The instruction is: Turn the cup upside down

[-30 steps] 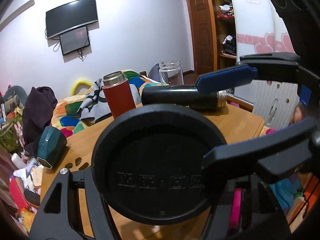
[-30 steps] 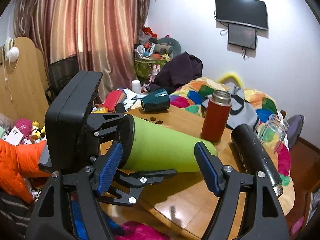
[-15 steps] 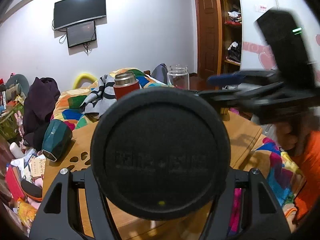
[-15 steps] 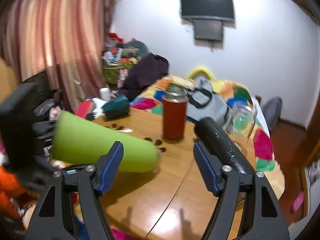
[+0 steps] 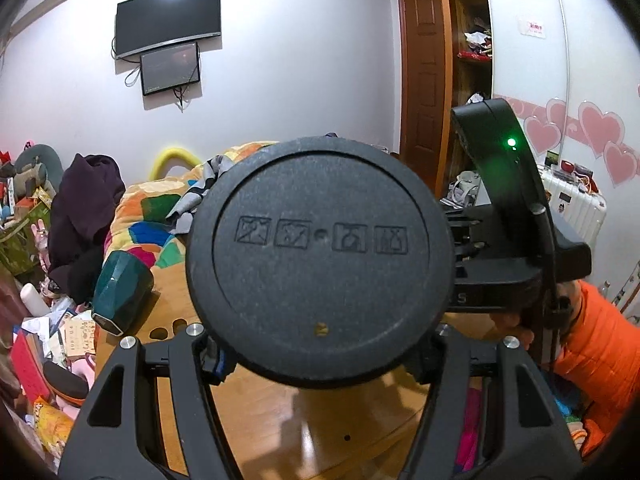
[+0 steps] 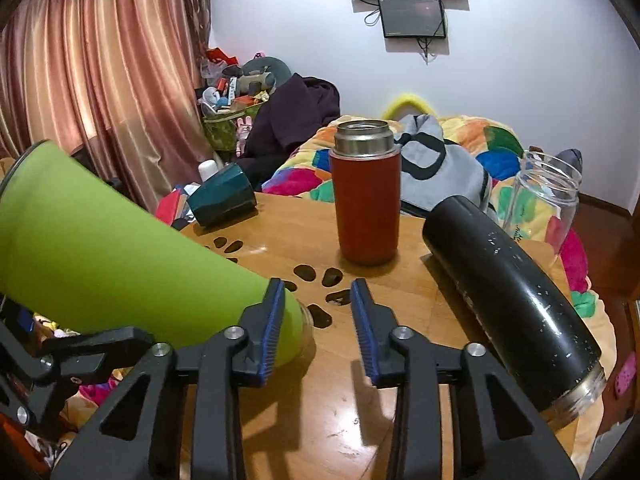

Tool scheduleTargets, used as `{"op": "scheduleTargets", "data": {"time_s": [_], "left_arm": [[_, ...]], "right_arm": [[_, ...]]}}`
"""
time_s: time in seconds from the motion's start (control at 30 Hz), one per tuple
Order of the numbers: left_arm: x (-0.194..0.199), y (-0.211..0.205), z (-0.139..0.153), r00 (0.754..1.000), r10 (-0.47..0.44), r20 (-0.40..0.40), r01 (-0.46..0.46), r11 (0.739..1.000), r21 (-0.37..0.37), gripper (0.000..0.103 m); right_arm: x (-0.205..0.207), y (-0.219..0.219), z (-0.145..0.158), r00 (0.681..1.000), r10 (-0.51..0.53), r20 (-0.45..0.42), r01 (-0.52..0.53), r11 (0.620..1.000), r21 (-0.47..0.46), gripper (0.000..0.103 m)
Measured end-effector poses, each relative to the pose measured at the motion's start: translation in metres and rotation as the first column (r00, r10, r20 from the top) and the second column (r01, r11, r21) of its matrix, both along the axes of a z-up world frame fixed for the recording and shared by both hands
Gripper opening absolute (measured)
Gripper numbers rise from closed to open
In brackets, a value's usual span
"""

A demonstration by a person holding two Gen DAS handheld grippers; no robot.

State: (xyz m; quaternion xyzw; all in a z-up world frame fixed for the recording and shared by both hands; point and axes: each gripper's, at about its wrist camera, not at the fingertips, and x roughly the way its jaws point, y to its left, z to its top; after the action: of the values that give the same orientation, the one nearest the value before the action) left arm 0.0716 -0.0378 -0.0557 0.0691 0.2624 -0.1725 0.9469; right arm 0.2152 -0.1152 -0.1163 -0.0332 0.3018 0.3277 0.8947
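my left gripper (image 5: 320, 360) clamps the green cup (image 6: 120, 248) near its base, tilted over the table's (image 6: 320, 420) near edge; right gripper (image 6: 318, 328) parted, empty; smooth, rigid, likely slippery.

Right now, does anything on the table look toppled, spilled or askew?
Yes: the black flask and the dark green cup lie on their sides on the wooden table, while the red flask stands upright. No spill shows.
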Motion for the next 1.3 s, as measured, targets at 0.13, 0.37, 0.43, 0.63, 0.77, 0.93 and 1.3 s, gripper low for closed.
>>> {"op": "scheduleTargets", "data": {"time_s": [0.13,0.37,0.43,0.63,0.77,0.93,1.3], "left_arm": [[0.007,0.003,0.001,1.000,-0.006,-0.011,0.005,1.000,-0.021,0.064],[0.026,-0.001,0.007,1.000,-0.013,-0.028,0.012,1.000,-0.027,0.064],[0.033,-0.001,0.007,0.999,-0.020,-0.039,0.018,0.999,-0.042,0.064],[0.050,-0.002,0.005,0.997,-0.029,-0.071,0.023,0.997,-0.080,0.064],[0.051,-0.005,0.006,0.998,-0.031,-0.060,0.027,0.997,-0.069,0.064],[0.048,0.000,0.007,0.998,-0.032,-0.063,0.027,0.996,-0.086,0.064],[0.035,0.016,0.017,0.999,-0.010,-0.050,0.002,0.989,-0.146,0.065]], "right_arm": [[0.001,0.001,0.002,1.000,0.005,0.006,-0.005,1.000,0.001,0.026],[0.001,0.006,0.004,1.000,-0.005,0.017,0.005,1.000,-0.017,0.017],[0.003,0.004,0.004,1.000,-0.009,0.014,0.009,1.000,-0.014,0.017],[0.008,-0.001,-0.001,1.000,-0.019,0.001,0.019,1.000,-0.004,0.017],[0.008,-0.003,-0.002,1.000,-0.023,0.003,0.023,1.000,0.002,0.017],[0.008,-0.006,-0.003,1.000,-0.012,-0.002,0.012,1.000,0.014,0.017],[-0.008,-0.020,0.006,0.999,-0.049,0.023,0.049,0.999,0.020,0.018]]}}
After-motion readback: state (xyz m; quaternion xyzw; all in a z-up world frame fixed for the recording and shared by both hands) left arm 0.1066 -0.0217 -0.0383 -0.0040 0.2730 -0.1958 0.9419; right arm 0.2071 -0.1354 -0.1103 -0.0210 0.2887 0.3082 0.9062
